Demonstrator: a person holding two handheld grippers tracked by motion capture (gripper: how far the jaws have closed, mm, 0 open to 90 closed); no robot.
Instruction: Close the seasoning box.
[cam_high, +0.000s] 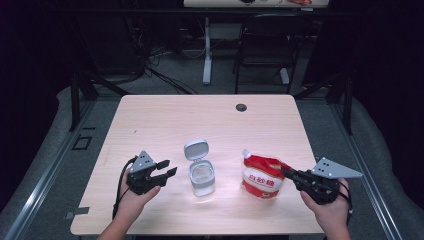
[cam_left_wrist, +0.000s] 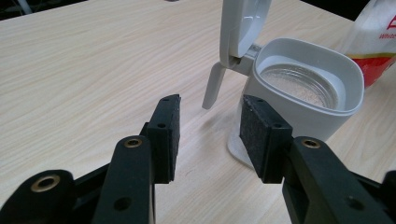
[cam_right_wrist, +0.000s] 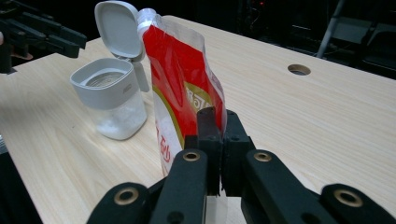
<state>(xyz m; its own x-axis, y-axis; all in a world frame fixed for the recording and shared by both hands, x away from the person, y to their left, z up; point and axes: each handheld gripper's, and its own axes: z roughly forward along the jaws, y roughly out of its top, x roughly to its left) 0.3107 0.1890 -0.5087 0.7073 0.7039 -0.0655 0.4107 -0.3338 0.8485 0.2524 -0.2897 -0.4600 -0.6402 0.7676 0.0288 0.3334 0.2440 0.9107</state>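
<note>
A red and white spouted pouch (cam_high: 260, 177) stands upright right of the table's middle. My right gripper (cam_high: 286, 172) is shut on its right edge; in the right gripper view the jaws (cam_right_wrist: 217, 116) pinch the pouch (cam_right_wrist: 182, 70) seam between the pads. A clear jar (cam_high: 201, 179) with a grey collar and a flip lid (cam_high: 195, 149) standing open holds a little white powder. My left gripper (cam_high: 167, 170) hovers just left of it, open, with nothing between its fingers. In the left gripper view the jar (cam_left_wrist: 308, 116) sits just beyond the gripper (cam_left_wrist: 210, 105), nearest its right pad.
The light wooden table (cam_high: 165, 120) has a cable hole (cam_high: 241, 107) near its far edge. A black chair (cam_high: 265, 45) and a white desk leg (cam_high: 207, 50) stand beyond the table. Both of the person's hands come in over the near edge.
</note>
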